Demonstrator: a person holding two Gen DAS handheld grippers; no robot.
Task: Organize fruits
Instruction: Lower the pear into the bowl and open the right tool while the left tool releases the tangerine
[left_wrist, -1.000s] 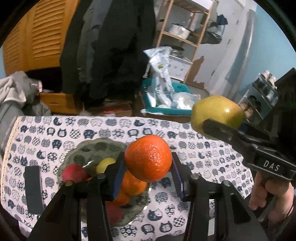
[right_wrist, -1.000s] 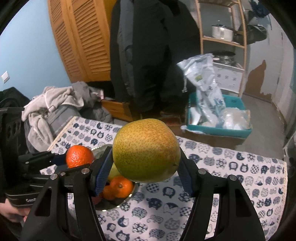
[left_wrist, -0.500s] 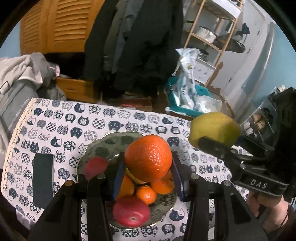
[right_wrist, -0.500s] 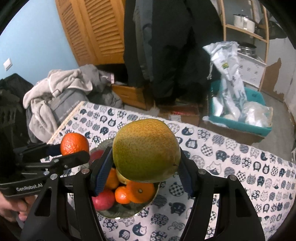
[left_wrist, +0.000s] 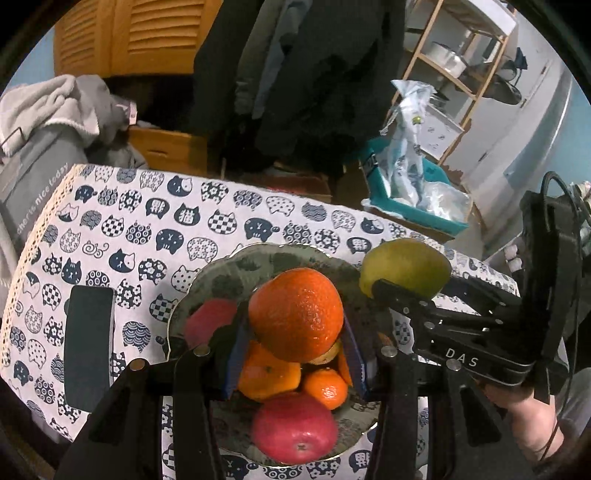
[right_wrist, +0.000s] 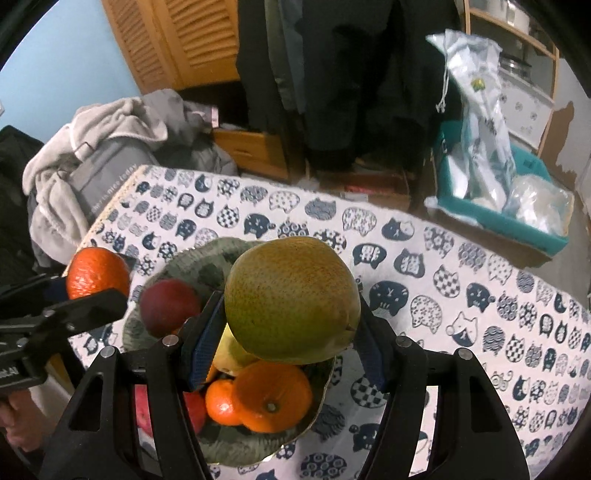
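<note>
Bowl (left_wrist: 207, 280) fruit partly hidden behind held orange (left_wrist: 295, 314); yellow fruit (right_wrist: 231, 354) unidentifiable.

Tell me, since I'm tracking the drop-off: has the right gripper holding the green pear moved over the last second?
Yes. The right gripper with the green pear has moved forward and down over the patterned fruit bowl.

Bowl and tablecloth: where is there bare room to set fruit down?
Free: the far half of the patterned bowl behind the red apple, and the cat-print tablecloth to its right. Crowded: the bowl's near half, piled with oranges.
</note>
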